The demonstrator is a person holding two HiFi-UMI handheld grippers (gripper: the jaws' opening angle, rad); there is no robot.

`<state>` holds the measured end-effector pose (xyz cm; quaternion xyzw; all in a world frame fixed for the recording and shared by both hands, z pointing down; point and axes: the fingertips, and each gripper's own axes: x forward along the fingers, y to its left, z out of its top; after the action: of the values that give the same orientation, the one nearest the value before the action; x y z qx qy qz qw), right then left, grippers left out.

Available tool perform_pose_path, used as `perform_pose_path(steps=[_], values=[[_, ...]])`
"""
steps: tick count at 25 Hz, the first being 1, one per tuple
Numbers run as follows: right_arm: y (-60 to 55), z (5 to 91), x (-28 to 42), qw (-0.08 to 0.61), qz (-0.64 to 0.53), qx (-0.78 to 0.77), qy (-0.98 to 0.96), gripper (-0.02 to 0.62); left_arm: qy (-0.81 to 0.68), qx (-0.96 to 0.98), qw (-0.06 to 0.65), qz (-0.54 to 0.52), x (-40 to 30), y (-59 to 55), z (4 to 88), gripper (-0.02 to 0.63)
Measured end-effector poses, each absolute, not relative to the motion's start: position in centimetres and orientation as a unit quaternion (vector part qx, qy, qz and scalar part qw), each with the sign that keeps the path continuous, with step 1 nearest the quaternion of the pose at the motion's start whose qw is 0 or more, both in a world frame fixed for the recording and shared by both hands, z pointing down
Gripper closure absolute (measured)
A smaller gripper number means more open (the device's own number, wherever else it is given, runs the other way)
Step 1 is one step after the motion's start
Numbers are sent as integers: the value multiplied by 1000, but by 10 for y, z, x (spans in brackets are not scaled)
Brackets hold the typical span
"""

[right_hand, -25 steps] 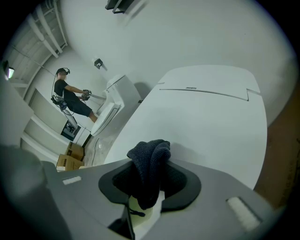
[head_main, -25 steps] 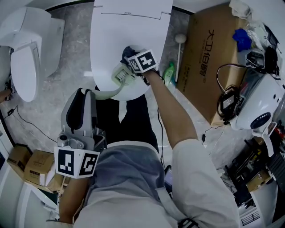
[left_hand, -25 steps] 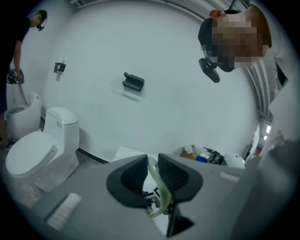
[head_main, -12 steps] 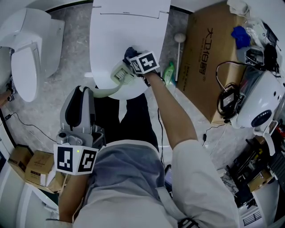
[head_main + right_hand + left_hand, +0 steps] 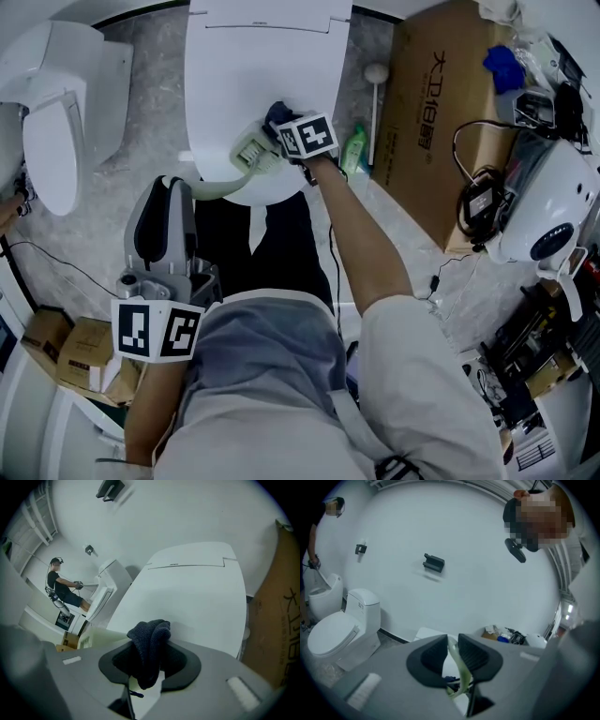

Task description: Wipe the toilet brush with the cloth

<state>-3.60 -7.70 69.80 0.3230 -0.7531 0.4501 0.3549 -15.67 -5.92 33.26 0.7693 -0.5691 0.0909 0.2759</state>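
A large cardboard box (image 5: pixel 436 122) lies just right of the closed white toilet (image 5: pixel 253 66). It is shut, so its contents cannot be told, and a blue item (image 5: pixel 502 58) shows near its far corner. A green bottle (image 5: pixel 354 150) sits between the box and the toilet. The toilet brush (image 5: pixel 247 152) is pale green, with a curved handle and a flat ribbed head that lies at the near edge of the toilet lid. The left hand-held gripper (image 5: pixel 451 654) pinches the thin end of the handle between its jaws, in front of the toilet. The right hand-held gripper (image 5: pixel 150 663) is clamped on a bunched dark blue cloth (image 5: pixel 149 641), held over the lid just beside the brush head.
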Motion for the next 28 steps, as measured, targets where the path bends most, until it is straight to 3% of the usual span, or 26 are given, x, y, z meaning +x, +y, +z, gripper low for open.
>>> perform_pose_path(steps=[28], values=[[-40, 682, -8, 381, 443, 331, -741, 480, -578, 765, 269, 85, -153, -57, 331, 606]])
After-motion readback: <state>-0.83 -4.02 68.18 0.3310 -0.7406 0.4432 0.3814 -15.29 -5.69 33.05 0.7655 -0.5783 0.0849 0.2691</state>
